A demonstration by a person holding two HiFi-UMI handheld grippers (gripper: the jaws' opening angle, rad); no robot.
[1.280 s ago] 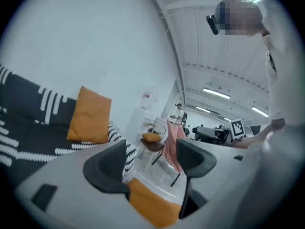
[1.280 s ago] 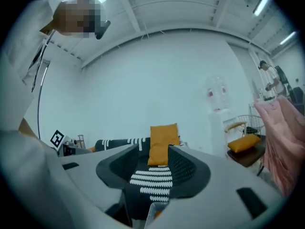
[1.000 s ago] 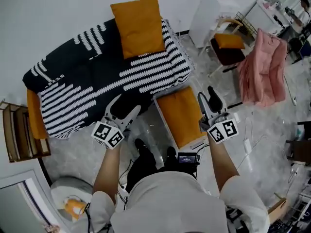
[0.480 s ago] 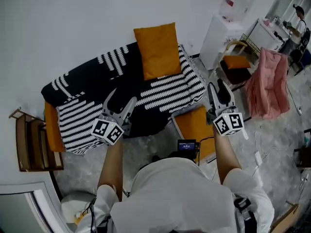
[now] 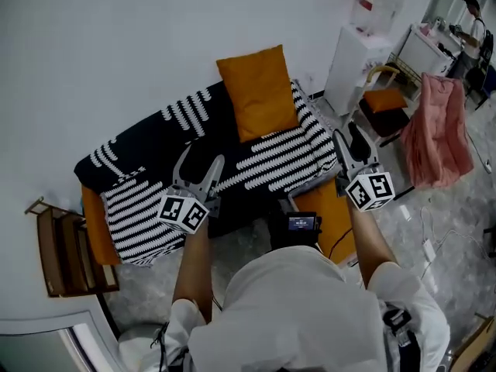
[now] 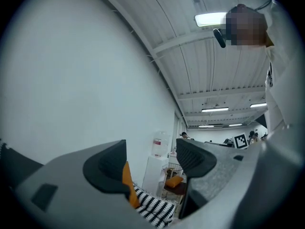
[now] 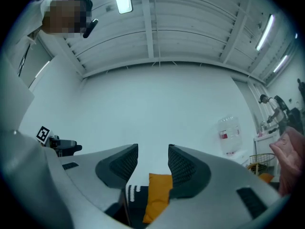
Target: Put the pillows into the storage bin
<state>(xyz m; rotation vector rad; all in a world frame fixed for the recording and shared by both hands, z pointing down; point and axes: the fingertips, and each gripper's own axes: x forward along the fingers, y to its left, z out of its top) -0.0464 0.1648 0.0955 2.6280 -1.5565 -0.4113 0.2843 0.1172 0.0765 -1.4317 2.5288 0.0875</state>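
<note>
The orange pillow (image 5: 258, 91) stands at the back of the couch (image 5: 136, 208), leaning on the wall with its long side running up it. It's ahead of you, between the two claws and well apart from both, so I'd say neither hand is clearly nearer. Your right claw (image 5: 349, 139) has it framed dead centre, while the left claw (image 5: 201, 160) aims a bit off to one side. Both sit about level over the couch's front edge, jaws apart, holding nothing.
</note>
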